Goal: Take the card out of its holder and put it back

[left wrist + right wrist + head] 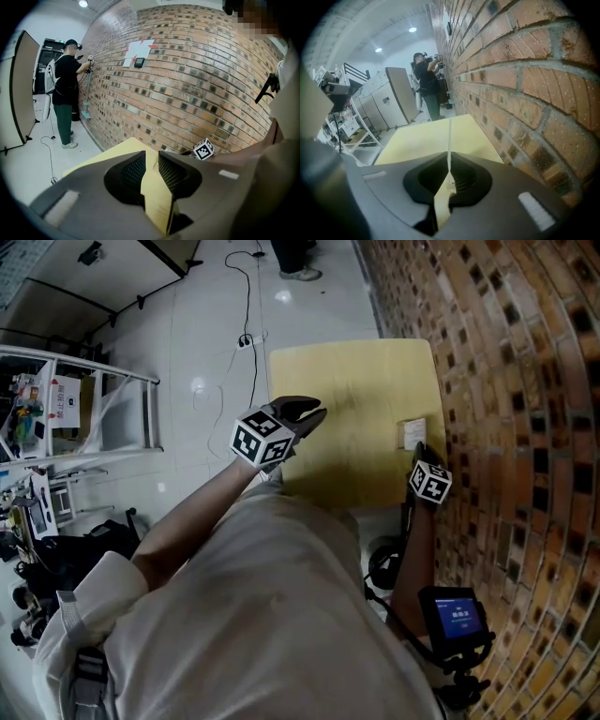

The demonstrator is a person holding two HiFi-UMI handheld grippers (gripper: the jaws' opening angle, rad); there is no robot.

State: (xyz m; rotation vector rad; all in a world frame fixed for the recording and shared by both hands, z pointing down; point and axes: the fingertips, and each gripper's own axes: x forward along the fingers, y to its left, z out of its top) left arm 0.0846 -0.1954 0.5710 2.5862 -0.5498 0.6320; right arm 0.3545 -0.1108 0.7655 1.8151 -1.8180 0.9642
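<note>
Card (449, 140) is pinched in the right gripper (448, 153). It shows edge-on as a thin pale strip that sticks out past the tips, and the jaws are pressed together on it. In the head view this gripper points down at the far right part of the table (347, 381), close to the brick wall (506, 381). Just beyond its tips a small pale rectangle lies flat on the tabletop, apparently the holder (412, 433), though it is too small to make out in detail. Whether the card touches it cannot be told.

The left gripper (151, 154) hovers over the near left part of the same yellow table, well apart from the right one. Its jaws are spread, with only the tabletop showing between them. The right gripper's marker cube (203, 149) shows beyond it, near the wall.

A dark small screen (453, 617) with a blue display stands below the right arm, beside the wall. A cable (251, 296) runs across the white floor past the table's far edge, and a metal rack (94, 409) stands at the left. Farther along the wall another person (63, 89) in dark clothes stands with hands raised to the bricks.
</note>
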